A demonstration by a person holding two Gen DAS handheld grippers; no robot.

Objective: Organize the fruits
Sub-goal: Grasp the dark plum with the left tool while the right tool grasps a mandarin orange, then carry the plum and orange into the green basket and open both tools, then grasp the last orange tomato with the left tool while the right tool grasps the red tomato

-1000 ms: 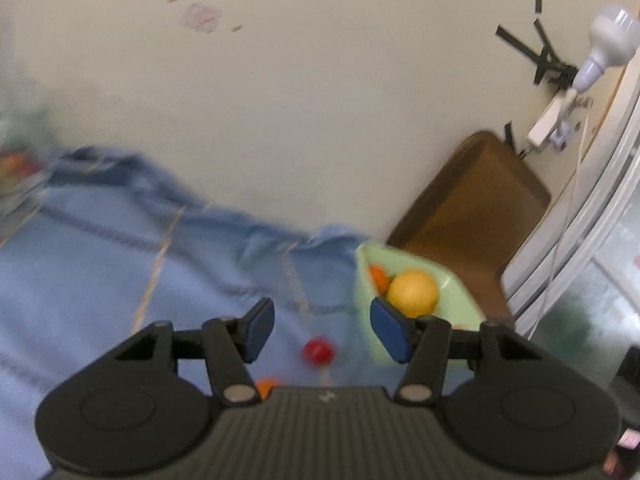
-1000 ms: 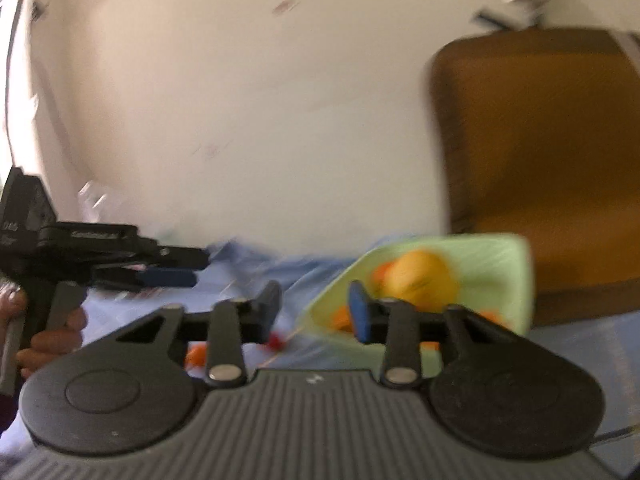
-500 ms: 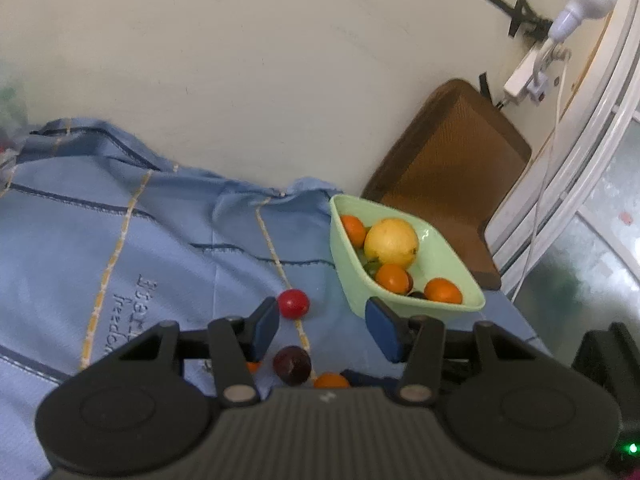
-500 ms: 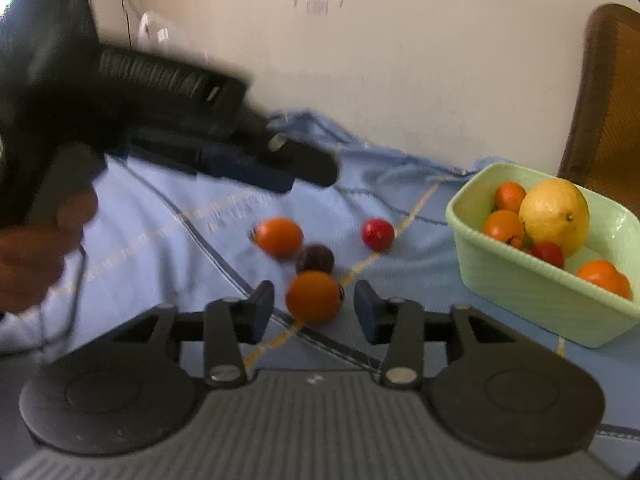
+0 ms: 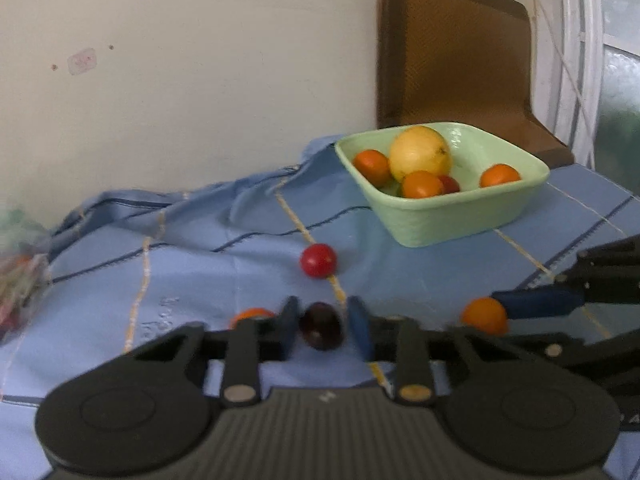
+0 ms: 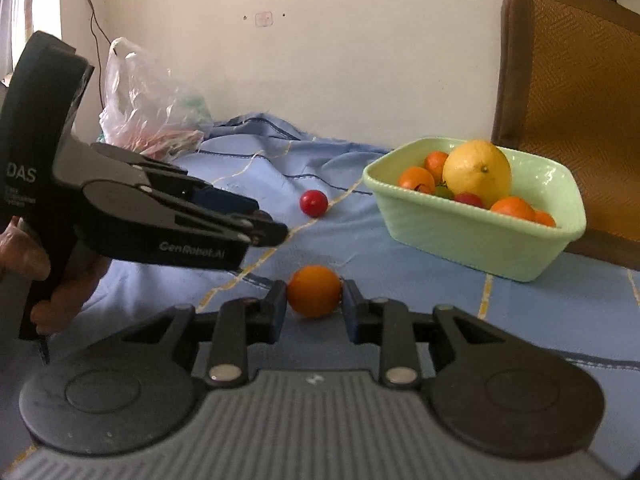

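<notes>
My left gripper [image 5: 322,316] sits low over the blue cloth [image 5: 180,264], jaws closed in on a dark purple fruit [image 5: 322,328] with a pad against each side. An orange [image 5: 250,314] peeks out behind its left finger. My right gripper [image 6: 314,296] is shut on another orange [image 6: 314,282] that rests at cloth level. This orange [image 5: 484,314] also shows in the left wrist view. A red fruit [image 5: 319,260] lies loose further back. The pale green bowl [image 5: 440,220] holds a yellow citrus [image 5: 420,154], oranges and a red fruit. In the right wrist view the left gripper [image 6: 266,222] hides the dark fruit.
A brown chair [image 6: 568,100] stands behind the bowl [image 6: 472,240], against the cream wall. A clear plastic bag [image 6: 148,108] with contents lies at the cloth's far left. A person's hand [image 6: 24,256] grips the left tool. The cloth bunches up along the wall.
Both grippers have come down to the cloth. The left jaws narrowed around the dark fruit. The right pads, which flanked the orange with gaps, now press on it.
</notes>
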